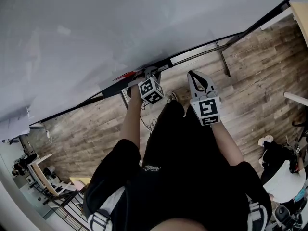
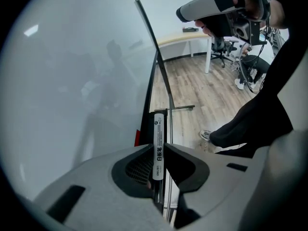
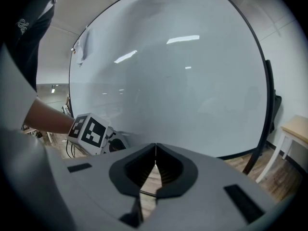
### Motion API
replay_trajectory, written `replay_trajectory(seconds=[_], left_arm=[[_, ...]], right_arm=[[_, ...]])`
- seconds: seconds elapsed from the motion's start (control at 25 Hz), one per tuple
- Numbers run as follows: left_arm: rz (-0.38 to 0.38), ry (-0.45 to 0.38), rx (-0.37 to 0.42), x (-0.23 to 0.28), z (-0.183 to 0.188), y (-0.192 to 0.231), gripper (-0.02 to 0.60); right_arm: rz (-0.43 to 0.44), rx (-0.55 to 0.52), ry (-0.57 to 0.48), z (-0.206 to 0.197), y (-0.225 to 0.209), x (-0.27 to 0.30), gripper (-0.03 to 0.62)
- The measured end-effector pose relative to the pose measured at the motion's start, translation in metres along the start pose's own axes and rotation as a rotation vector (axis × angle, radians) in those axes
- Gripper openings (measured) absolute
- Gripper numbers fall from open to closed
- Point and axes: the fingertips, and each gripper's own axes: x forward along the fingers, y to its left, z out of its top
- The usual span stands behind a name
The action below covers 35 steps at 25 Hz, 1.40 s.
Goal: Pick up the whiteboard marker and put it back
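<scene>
Seen from the head view, a person in black clothing stands at a large, glossy whiteboard edged by a thin black frame, both bare forearms stretched toward its lower edge. The left claw, topped by its cube of black-and-white squares, points down at the narrow black tray under the board, just beside a small red object. The right claw hangs near it over a floor of grey-brown wood-grain planks. In the left gripper view, the left claw is clamped on the whiteboard marker, a slim white cylinder with black print along its barrel. It is pinched between two dark, ribbed pads, and its length runs in line with the tray below; whether it touches the tray cannot be told. The smooth board fills the left of this view and the plank floor the right, with a pale-topped table on white legs well apart at the back. In the right gripper view, the right claw shows its matte black jaws together, tips touching and nothing between them, set in a smooth grey housing. Beyond them curves the shiny board, streaked with reflected ceiling lights, with the left claw's patterned cube low at its left
</scene>
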Motion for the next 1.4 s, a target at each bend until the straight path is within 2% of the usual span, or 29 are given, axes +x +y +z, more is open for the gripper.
replay_trajectory(seconds=[0.32,0.48,0.64,0.76,0.92,1.12,1.28,1.4], left_arm=[[-0.005,0.018,0.027,-0.002,0.0,-0.001,0.067],[0.032,0.015,-0.015,-0.003,-0.001,0.003,0.086],[0.094,0.022,-0.099,-0.012,-0.004,0.008,0.119],[0.137,-0.016,-0.211,-0.027,-0.002,0.011,0.12],[0.216,-0.076,-0.4,-0.052,-0.006,0.013,0.12],[0.323,-0.2,-0.66,-0.083,-0.004,0.009,0.12],[0.39,-0.316,-0.876,-0.111,-0.006,0.007,0.117],[0.431,-0.414,-1.025,-0.137,-0.009,0.006,0.083]], right_arm=[[0.008,-0.01,-0.001,0.006,0.004,0.001,0.003],[0.02,-0.012,0.003,0.006,0.005,0.003,0.003],[0.052,-0.018,0.004,0.007,0.008,0.003,0.003],[0.092,-0.028,0.007,0.005,0.012,0.006,0.003],[0.173,-0.045,0.014,0.001,0.025,0.011,0.003],[0.268,-0.102,0.007,0.005,0.043,0.02,0.003],[0.308,-0.128,-0.023,0.018,0.057,0.025,0.003],[0.329,-0.136,-0.038,0.027,0.07,0.022,0.003]])
